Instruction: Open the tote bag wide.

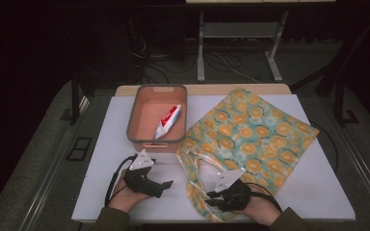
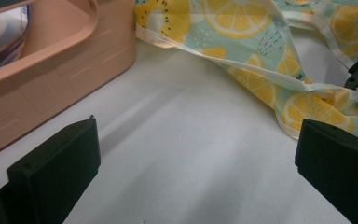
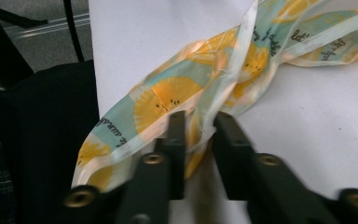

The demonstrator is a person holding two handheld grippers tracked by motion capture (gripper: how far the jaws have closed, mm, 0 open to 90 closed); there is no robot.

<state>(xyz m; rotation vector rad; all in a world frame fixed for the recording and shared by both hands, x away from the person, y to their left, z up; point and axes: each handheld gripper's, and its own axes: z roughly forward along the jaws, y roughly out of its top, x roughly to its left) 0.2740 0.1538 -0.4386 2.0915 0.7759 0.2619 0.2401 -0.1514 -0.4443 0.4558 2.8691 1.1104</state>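
Note:
A tote bag [image 1: 250,130] printed with lemon slices lies flat on the right half of the white table [image 1: 318,192]. Its straps trail toward the front edge. My right gripper [image 1: 211,198] is at that edge, and in the right gripper view its jaws [image 3: 199,126] pinch a bag strap [image 3: 168,98]. My left gripper [image 1: 164,186] lies low on the table in front of a salmon bin [image 1: 132,115]. Its jaws [image 2: 196,163] stand wide apart over bare table, and the bag's edge [image 2: 261,46] lies just beyond them. A toothpaste tube [image 1: 167,121] lies in the bin.
The bin wall [image 2: 60,74] is close on the left of the left gripper view. A desk frame and cables stand on the dark floor behind the table. A dark sleeve lies at the table's near edge beside the pinched strap.

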